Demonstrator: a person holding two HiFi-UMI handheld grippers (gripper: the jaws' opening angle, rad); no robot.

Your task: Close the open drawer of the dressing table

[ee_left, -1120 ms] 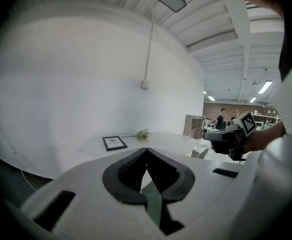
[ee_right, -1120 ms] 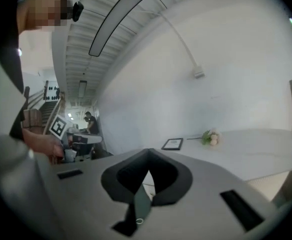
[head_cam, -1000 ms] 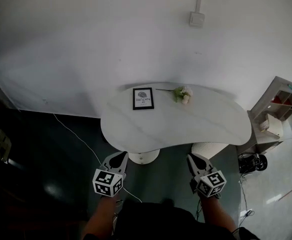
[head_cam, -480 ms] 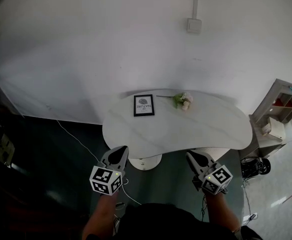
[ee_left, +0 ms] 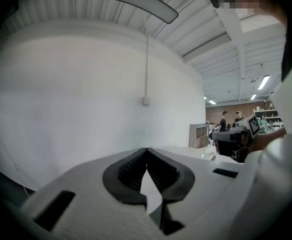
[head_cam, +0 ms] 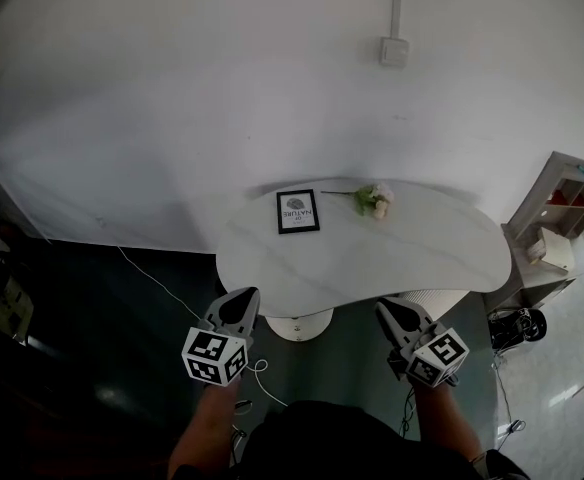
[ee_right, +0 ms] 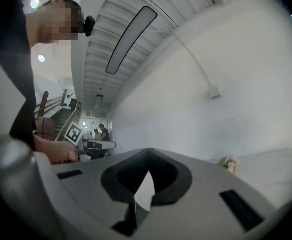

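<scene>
both claws are shut, tips meeting on nothing, held low at the near side of the table [head_cam: 372, 258]. the left claw [head_cam: 236, 306] sits before the table's near left edge and the right claw [head_cam: 393, 317] before its near right edge, neither touching it. the drawer [head_cam: 421, 298] seems to be the pale ribbed front poking out from under the near right edge, though most of it is hidden by the top, so i can't tell how far out it stands. it lies just ahead of the right claw and a little to its right, well apart from the left claw, so the right one is the nearer. judging by that, the push would run away from the person, under the top and toward the wall, with the closed tips set flat against the front. a round foot [head_cam: 294, 324] shows under the near left edge. at the table's far edge stand a frame [head_cam: 298, 211] and, beside it to the right, flowers [head_cam: 376, 199].
</scene>
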